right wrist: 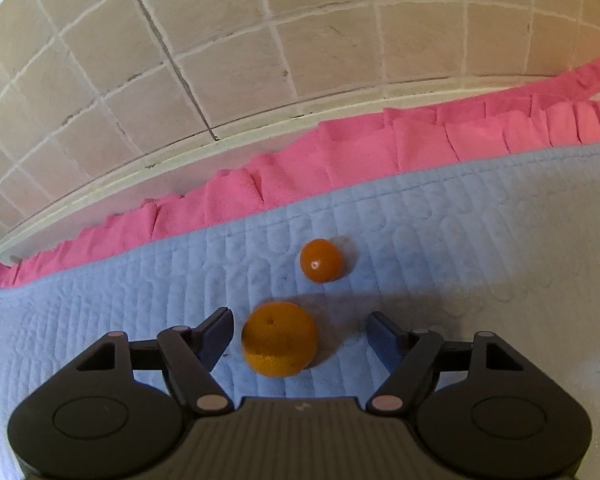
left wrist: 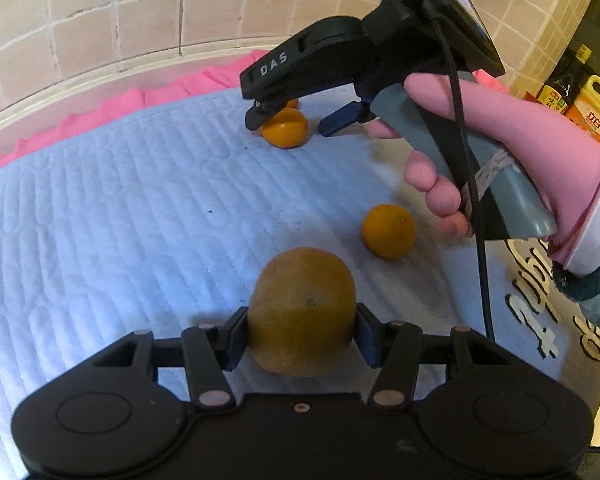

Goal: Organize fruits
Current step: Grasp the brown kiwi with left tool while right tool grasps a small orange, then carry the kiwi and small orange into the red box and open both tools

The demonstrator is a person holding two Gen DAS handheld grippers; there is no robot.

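Left wrist view: the left claw [left wrist: 302, 334] is clenched on a big dull-yellow fruit [left wrist: 302, 312], both pads pressed against its sides, low over a quilted blue cloth [left wrist: 120, 220] that covers the surface. Just beyond that fruit, to the right, a small orange [left wrist: 388, 231] lies loose on the cloth. Farther back, the right claw [left wrist: 292, 120] hangs over another orange [left wrist: 285, 128], its black finger touching or just above the fruit's top left and its blue-tipped finger well to the right of it. A gloved pink hand [left wrist: 500, 128] grips the claw's grey handle, with a black cable running down past it. Behind the orange, a sliver of a further orange fruit peeks out under the claw. A pink frill [left wrist: 100, 112] edges the cloth along a tiled wall [left wrist: 100, 8], and bottles [left wrist: 572, 96] stand at the far right.

Right wrist view: the right claw [right wrist: 300, 338] is released, its jaws spread wide with the orange [right wrist: 279, 338] lying between them on the cloth [right wrist: 460, 240], nearer the left finger and touched by neither. Beyond it sits a smaller, smooth orange fruit [right wrist: 321, 260], apart from the first. The pink frill [right wrist: 340, 160] and tiled wall [right wrist: 260, 40] close the view.
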